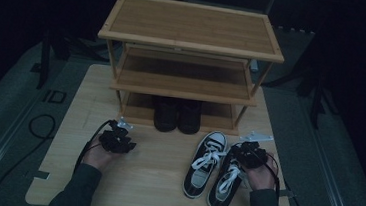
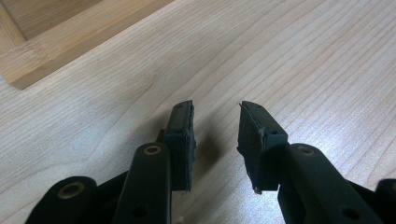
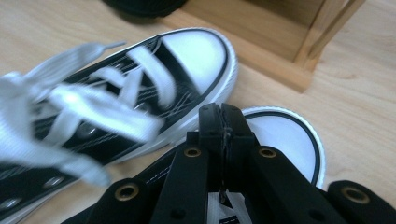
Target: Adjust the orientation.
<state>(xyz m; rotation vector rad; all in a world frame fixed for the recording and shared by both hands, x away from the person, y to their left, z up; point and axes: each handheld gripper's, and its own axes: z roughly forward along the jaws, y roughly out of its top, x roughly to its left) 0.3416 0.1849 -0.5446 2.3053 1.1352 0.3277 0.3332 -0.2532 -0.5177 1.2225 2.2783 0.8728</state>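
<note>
Hovering over the right sneaker (image 3: 285, 140) — right gripper (image 3: 225, 116), fingers pressed together.

- A three-tier wooden rack (image 1: 191, 43) stands on the table (image 1: 159, 181).
- Dark boots (image 1: 177, 115) sit on its bottom shelf.
- Two black-and-white sneakers (image 1: 206, 162) lie beside the right gripper (image 1: 250, 151).
- The left gripper (image 1: 116, 138) rests apart.

Desk (image 1: 159, 181): pale wood, lying under everything I see from above.
Shoe rack (image 1: 192, 26): bamboo, three tiers, standing at the desk's far side; top and middle tiers bare.
Dark boots (image 1: 177, 115): a pair on the rack's bottom tier, toes facing me, side by side and touching.
Floor (image 1: 14, 118): grey, around the desk.
Floor cable (image 1: 38, 125): black loop, left of the desk.
</note>
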